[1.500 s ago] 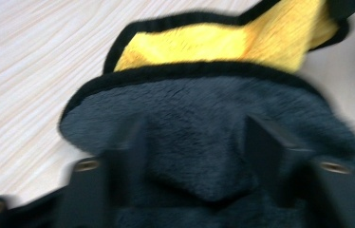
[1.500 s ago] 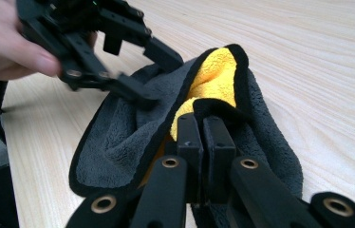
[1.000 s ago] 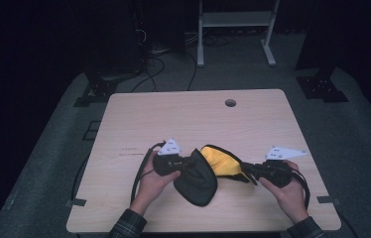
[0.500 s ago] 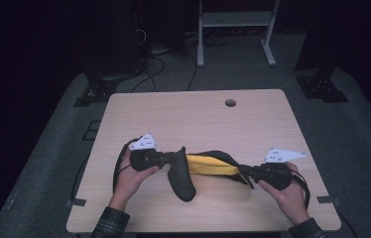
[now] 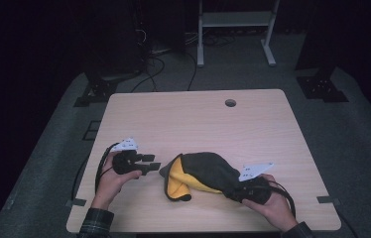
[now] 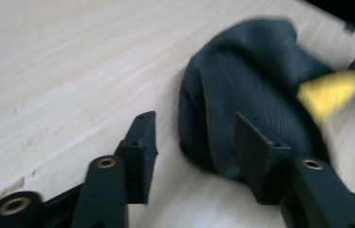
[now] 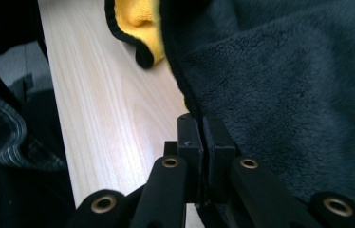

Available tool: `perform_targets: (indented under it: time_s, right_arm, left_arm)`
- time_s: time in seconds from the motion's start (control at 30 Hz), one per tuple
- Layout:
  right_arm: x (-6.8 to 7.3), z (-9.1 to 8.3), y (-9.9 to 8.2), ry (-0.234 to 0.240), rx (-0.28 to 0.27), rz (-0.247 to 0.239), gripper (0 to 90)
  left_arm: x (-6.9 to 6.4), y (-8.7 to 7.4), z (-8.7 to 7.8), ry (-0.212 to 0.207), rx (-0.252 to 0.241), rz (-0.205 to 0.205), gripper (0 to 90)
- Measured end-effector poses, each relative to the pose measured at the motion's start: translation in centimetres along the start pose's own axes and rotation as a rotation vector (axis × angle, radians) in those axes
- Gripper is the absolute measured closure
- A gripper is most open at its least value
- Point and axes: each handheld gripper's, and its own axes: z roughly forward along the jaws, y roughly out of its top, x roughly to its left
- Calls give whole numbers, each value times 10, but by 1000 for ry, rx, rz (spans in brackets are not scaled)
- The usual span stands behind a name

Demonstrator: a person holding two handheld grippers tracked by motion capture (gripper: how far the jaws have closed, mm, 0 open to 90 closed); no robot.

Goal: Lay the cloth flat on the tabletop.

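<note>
Cloth: I see a dark grey cloth with a yellow inner side lying on the near half of the wooden table, between my two hands. Its left end is folded over, so the yellow side shows there.

Left gripper: my left gripper is just beside the left end of the cloth, without touching it. In the left gripper view its jaws have just been opening and now stand about half apart, with only bare table between them. The cloth lies just ahead of the jaws and behind the right one.

Right gripper: my right gripper is at the right end of the cloth. In the right gripper view the two pads are pressed together and pinch the dark edge of the cloth.

Hands: the left hand holds its gripper low over the table, and the right hand is near the front edge.

Table: light wood, with a small round hole near the far edge.
</note>
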Motion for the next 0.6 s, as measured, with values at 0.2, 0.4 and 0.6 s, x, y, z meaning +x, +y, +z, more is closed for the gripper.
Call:
perform_targets:
  time_s: [0.2,0.4,0.6]
  right_arm:
    - [2,8,-1,9,33,-6,859]
    - [2,10,-1,9,35,-8,857]
    - [3,10,-1,10,29,-12,856]
  left_arm:
    - [-19,17,8,-43,-17,36,370]
    - [-33,29,37,-1,31,72,338]
    - [-32,27,59,81,118,87,739]
